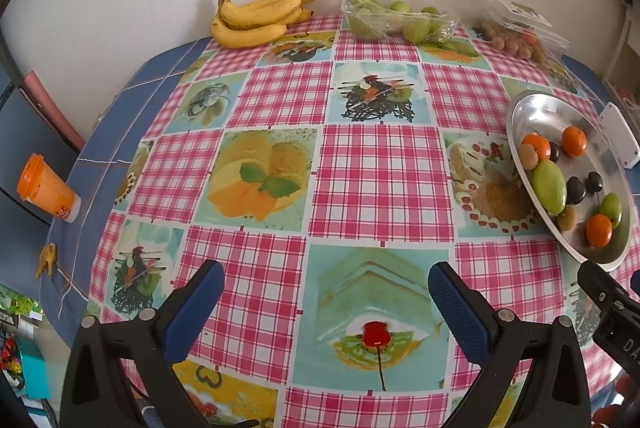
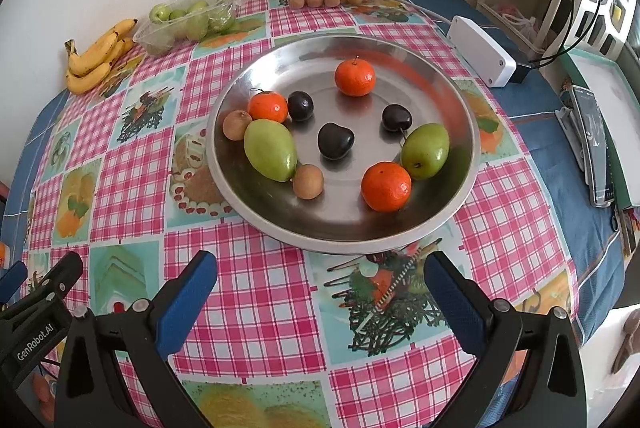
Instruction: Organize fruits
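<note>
Fruits (image 2: pixel 270 149) fill the metal plate (image 2: pixel 460 99); both grippers' fingers (image 2: pixel 186 304) spread apart, empty.

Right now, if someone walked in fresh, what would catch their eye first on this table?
Probably the shiny metal plate on the pink checked tablecloth, holding three tangerines, two green fruits, three dark cherries and two small brown fruits. Next, the banana bunch at the far edge by the wall, with a clear tray of green fruit beside it. Both open grippers, left and right, are empty.
</note>
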The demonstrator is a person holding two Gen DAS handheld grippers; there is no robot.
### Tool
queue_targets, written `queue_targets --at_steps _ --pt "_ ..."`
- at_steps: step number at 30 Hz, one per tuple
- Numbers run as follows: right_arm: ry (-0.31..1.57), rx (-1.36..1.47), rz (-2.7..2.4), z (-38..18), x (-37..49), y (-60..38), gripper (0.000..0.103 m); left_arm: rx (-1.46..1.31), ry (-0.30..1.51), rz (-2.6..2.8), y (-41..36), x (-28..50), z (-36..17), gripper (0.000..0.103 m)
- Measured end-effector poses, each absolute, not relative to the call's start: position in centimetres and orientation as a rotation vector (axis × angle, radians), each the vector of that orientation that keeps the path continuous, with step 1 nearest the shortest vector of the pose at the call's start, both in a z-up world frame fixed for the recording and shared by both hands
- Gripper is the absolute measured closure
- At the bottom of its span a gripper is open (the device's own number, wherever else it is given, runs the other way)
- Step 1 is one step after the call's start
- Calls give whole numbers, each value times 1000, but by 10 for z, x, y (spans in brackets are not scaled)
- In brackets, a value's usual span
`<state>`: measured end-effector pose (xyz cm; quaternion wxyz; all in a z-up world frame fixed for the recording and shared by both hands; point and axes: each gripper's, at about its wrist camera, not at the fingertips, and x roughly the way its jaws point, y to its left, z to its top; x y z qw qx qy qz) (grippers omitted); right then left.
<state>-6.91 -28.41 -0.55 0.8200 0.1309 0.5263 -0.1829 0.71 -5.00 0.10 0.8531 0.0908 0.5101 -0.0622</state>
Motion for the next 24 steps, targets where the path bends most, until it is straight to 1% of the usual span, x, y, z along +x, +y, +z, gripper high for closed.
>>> queue_targets --at_steps 24 --pt "1131 274 -388 -8 -68 -282 0 206 1091 -133 -46 9 -3 0"
